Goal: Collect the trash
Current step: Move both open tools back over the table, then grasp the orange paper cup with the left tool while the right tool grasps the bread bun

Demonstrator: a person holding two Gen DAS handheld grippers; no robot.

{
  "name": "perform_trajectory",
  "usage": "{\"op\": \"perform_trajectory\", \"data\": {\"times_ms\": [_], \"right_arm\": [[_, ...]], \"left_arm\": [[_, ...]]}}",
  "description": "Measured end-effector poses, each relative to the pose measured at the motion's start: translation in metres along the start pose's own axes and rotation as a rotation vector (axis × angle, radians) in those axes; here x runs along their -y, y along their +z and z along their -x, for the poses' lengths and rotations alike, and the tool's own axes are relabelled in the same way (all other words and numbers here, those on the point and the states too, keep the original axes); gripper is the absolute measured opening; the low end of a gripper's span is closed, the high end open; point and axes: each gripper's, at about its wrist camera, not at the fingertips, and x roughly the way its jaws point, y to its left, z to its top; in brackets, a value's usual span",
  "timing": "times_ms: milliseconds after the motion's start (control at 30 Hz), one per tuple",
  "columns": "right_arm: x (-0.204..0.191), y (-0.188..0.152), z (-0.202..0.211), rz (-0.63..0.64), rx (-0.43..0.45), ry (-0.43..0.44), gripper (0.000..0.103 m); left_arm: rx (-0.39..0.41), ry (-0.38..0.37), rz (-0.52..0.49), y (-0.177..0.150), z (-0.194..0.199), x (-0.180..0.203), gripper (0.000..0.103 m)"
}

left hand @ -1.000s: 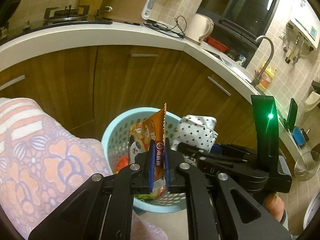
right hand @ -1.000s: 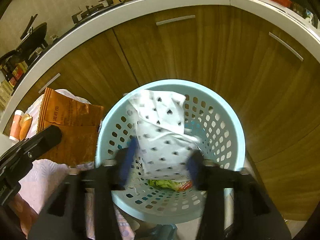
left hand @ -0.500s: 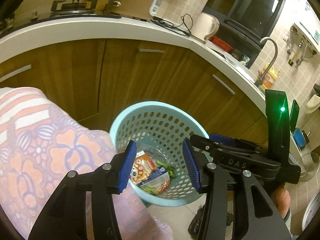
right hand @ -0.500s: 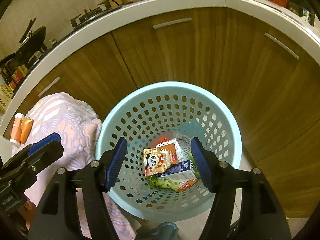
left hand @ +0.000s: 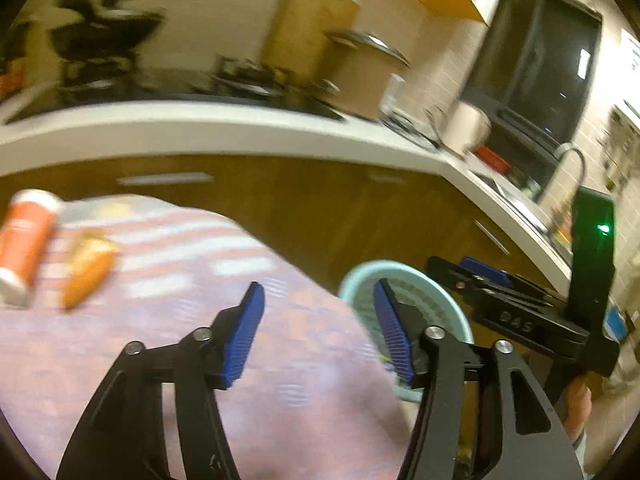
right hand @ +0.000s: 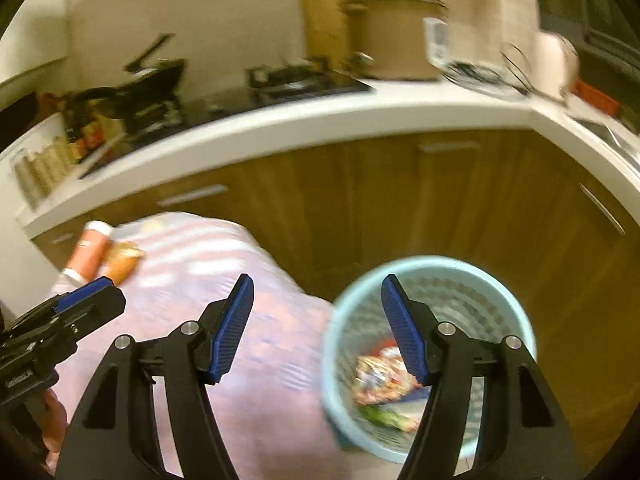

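Observation:
A light blue perforated trash basket [right hand: 472, 280] stands on the floor beside a table with a pink patterned cloth [right hand: 224, 264]; it also shows in the left wrist view [left hand: 404, 276]. Snack wrappers [right hand: 380, 376] lie inside it. My left gripper [left hand: 318, 336] is open and empty above the cloth's right edge. My right gripper [right hand: 316, 328] is open and empty, spanning the cloth's edge and the basket's left rim. An orange tube [left hand: 24, 240] and a small orange packet [left hand: 86, 270] lie on the cloth at far left; both show in the right wrist view, the tube [right hand: 86, 252] and the packet [right hand: 122, 262].
Wooden cabinets [right hand: 400, 200] under a white countertop [right hand: 320, 120] curve behind the basket. On the counter stand a stove [right hand: 296, 78], a rice cooker [right hand: 392, 36] and a kettle [left hand: 466, 126]. Both views are motion-blurred.
One second ago my left gripper held an orange wrapper and my right a white dotted bag over the basket. Both opened and dropped them in. Both grippers have since swung left and up toward the table.

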Motion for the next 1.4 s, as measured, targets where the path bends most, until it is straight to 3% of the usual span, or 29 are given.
{"op": "perform_trajectory", "data": {"times_ms": [300,433,567,767,967,1033,1133,1300,1400], "right_arm": [[-0.114,0.022,-0.024,0.119,-0.017,0.144,0.057],[-0.158,0.019,-0.050,0.136,-0.080,0.217,0.057],[-0.193,0.012,-0.078,0.168,-0.149,0.266,0.057],[-0.223,0.000,-0.118,0.191,-0.225,0.258,0.057],[-0.228,-0.010,-0.139,0.206,-0.260,0.256,0.057],[-0.230,-0.012,-0.144,0.210,-0.264,0.267,0.057],[-0.234,-0.015,-0.150,0.222,-0.269,0.283,0.057],[-0.246,-0.019,-0.161,0.240,-0.292,0.295,0.058],[-0.253,-0.018,-0.168,0.235,-0.293,0.291,0.067]], "left_arm": [[0.111,0.230,0.147,0.017,0.079,-0.112,0.075],[0.092,0.325,0.204,0.023,0.090,-0.159,0.079],[0.009,0.408,0.210,0.024,0.077,-0.204,0.082],[-0.043,0.341,0.290,0.022,0.048,-0.250,0.082],[-0.077,0.316,0.304,0.020,0.014,-0.260,0.082],[-0.086,0.323,0.303,0.019,0.005,-0.262,0.079],[-0.105,0.339,0.292,0.014,-0.005,-0.263,0.064],[-0.053,0.338,0.304,0.012,0.003,-0.263,0.061],[0.004,0.349,0.324,0.013,0.018,-0.268,0.061]]}}
